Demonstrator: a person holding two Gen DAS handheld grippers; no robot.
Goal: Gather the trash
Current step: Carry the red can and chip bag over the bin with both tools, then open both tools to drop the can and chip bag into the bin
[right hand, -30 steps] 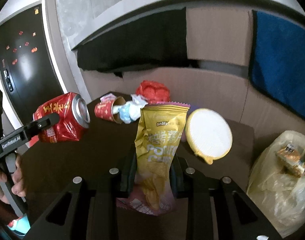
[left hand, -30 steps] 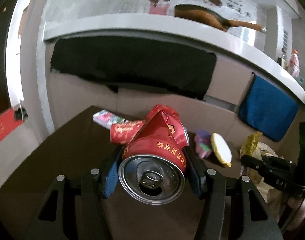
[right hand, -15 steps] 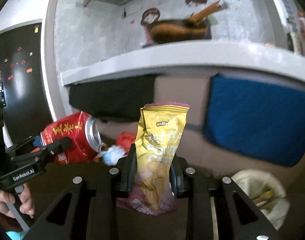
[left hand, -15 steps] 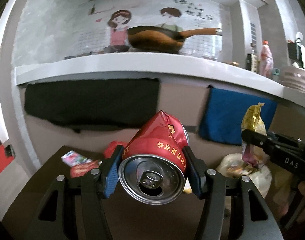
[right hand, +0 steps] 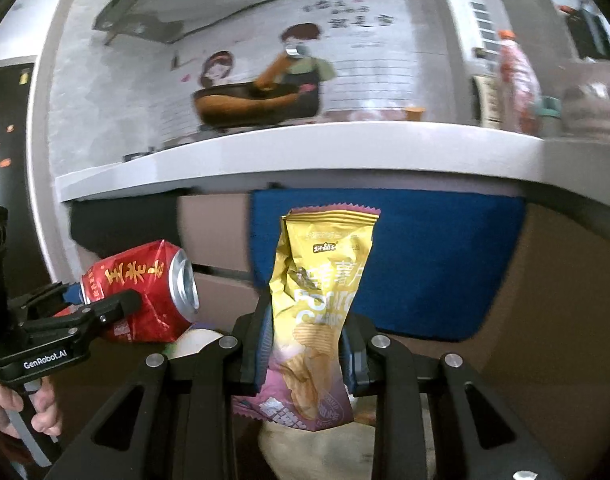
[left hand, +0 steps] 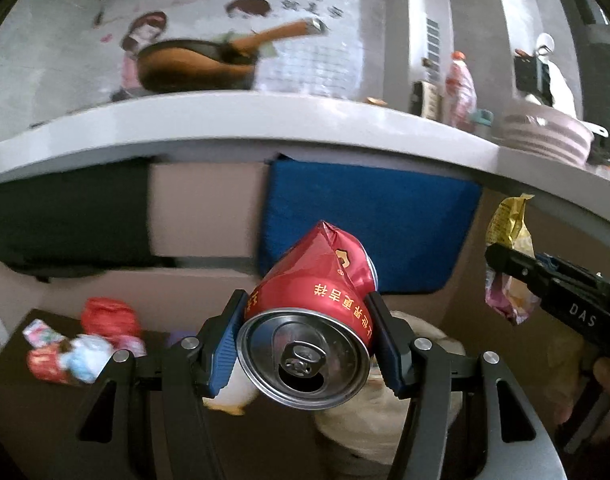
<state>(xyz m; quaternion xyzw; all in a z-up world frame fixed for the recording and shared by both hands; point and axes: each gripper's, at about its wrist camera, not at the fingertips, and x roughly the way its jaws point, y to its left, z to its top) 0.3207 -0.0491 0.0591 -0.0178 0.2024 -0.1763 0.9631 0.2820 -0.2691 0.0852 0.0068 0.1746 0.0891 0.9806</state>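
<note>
My left gripper [left hand: 307, 344] is shut on a crushed red drink can [left hand: 311, 300], held in the air with its silver top toward the camera; the can also shows in the right wrist view [right hand: 145, 296]. My right gripper [right hand: 307, 344] is shut on a yellow and purple potato chip bag [right hand: 321, 280], upright between the fingers; the bag shows at the right of the left wrist view [left hand: 507, 252]. A pale plastic trash bag [left hand: 369, 416] lies just below and behind the can, and below the chip bag in the right wrist view [right hand: 289, 452].
More trash lies at the left on the dark table [left hand: 33, 408]: a red wrapper [left hand: 111, 316], a paper cup with crumpled tissue [left hand: 65, 358] and a pale round lid [left hand: 235, 394]. A blue towel [left hand: 369, 232] and a black cloth [left hand: 65, 220] hang under the white counter [left hand: 265, 120].
Both grippers have risen and swung to the right with their loads. The table trash has slid to the lower left, and the trash bag now sits under both grippers.
</note>
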